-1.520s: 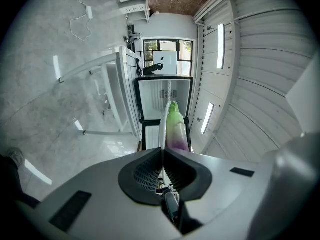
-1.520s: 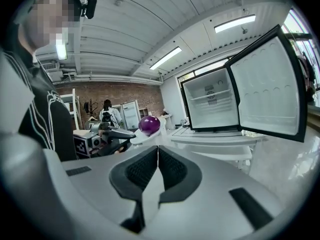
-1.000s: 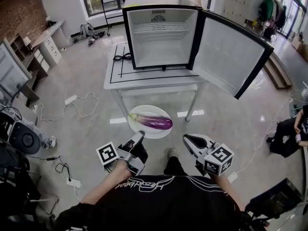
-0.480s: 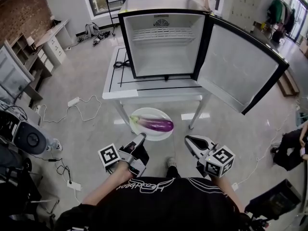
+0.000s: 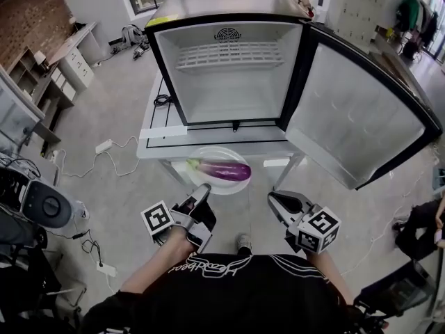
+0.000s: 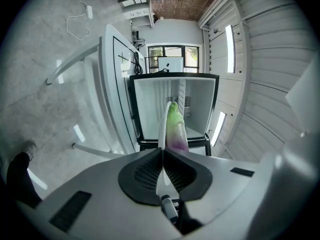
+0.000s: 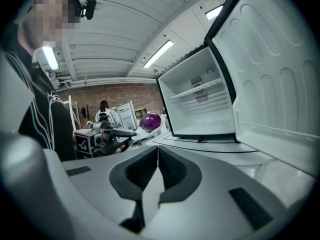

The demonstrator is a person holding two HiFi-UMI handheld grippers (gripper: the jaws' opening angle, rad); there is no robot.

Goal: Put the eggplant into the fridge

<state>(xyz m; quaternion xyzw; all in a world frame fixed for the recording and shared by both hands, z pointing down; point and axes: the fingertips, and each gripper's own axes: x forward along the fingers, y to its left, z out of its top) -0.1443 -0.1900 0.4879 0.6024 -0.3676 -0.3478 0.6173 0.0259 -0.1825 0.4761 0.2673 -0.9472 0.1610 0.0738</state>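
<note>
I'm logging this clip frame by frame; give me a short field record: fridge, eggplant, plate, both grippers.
fridge: on the table, door open, only a wire shelf inside
eggplant: lying on the plate, in front of the fridge, not inside
plate: rim held by the left gripper
left gripper: shut on plate rim
right gripper: shut, empty

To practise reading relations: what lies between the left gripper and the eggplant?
Only the white plate: the left gripper grips its rim, the eggplant lies on it, clearest in the left gripper view.
</note>
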